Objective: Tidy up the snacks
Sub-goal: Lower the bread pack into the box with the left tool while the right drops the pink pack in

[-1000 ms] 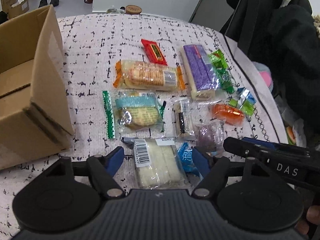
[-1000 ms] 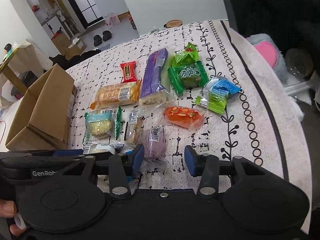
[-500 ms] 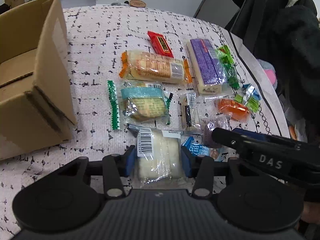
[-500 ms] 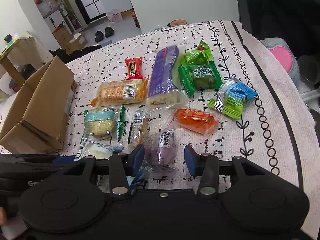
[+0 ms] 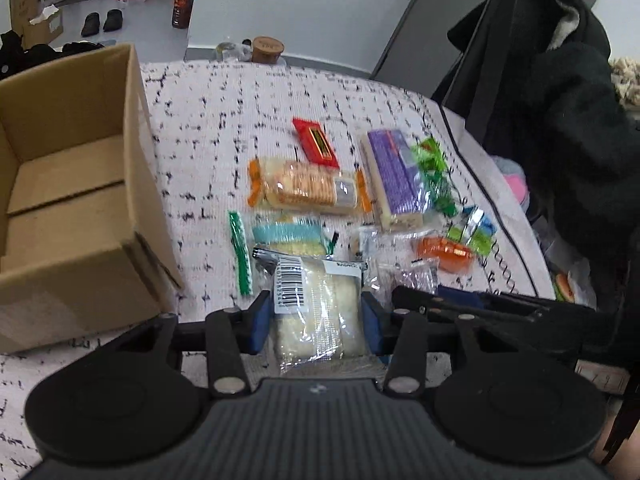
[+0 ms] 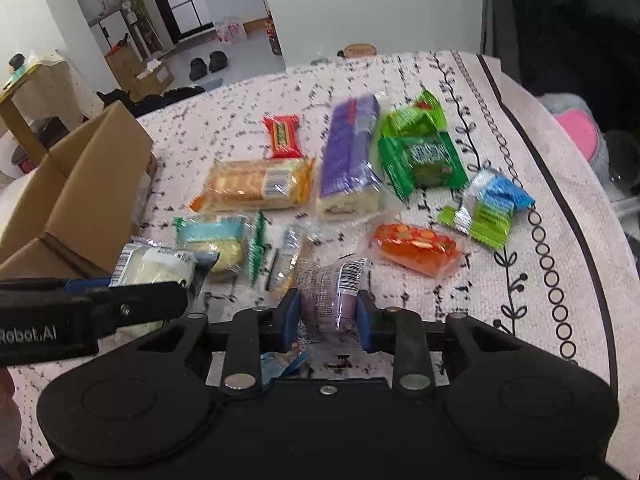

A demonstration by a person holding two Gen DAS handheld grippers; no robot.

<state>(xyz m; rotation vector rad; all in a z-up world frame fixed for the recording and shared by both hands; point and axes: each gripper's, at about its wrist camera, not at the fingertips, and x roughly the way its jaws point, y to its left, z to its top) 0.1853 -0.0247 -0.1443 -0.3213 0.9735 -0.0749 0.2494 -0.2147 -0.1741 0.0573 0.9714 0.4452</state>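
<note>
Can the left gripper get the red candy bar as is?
Probably not: the left gripper is shut on the white cake packet, and the cracker pack lies before the red candy bar.

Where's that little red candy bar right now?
The small red-wrapped candy bar lies on the patterned tablecloth at the far end of the snack spread, just beyond the orange-ended cracker pack and left of the long purple wafer pack.

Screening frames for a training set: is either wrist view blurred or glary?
Left wrist: box and tablecloth smeared by motion; white cake packet sharp, glare on its wrap. Right wrist: far packs like the green packet soft; purple snack clearer.
</note>
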